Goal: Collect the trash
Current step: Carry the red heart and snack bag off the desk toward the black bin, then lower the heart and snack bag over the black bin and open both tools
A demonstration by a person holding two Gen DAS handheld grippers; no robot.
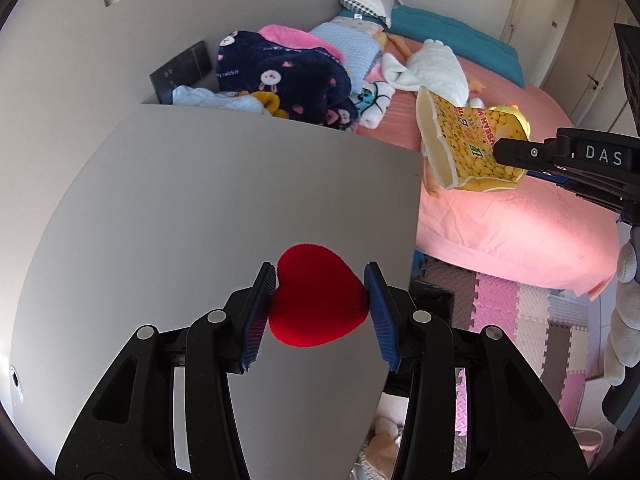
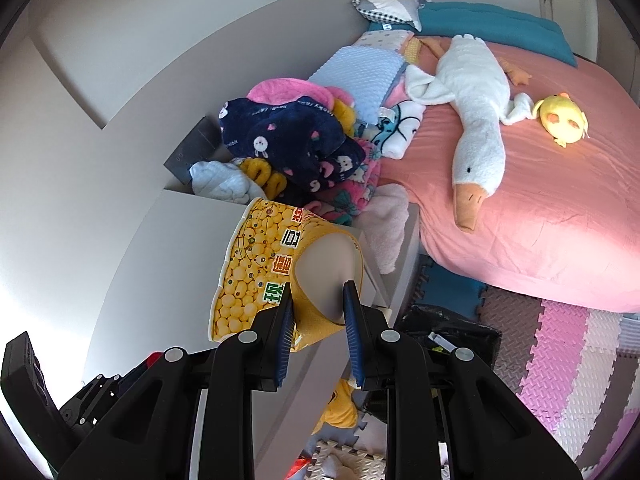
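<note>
Gripping a red heart, left gripper; right gripper pinches yellow snack bag wall above white cabinet.

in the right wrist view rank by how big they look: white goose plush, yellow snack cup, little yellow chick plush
1. white goose plush
2. yellow snack cup, though it sits nearest the camera, so true size is unsure
3. yellow chick plush

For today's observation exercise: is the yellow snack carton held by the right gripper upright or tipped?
Tipped. The yellow snack carton lies sideways in the right gripper, its open mouth facing the wrist camera, pads clamping its rim.
</note>
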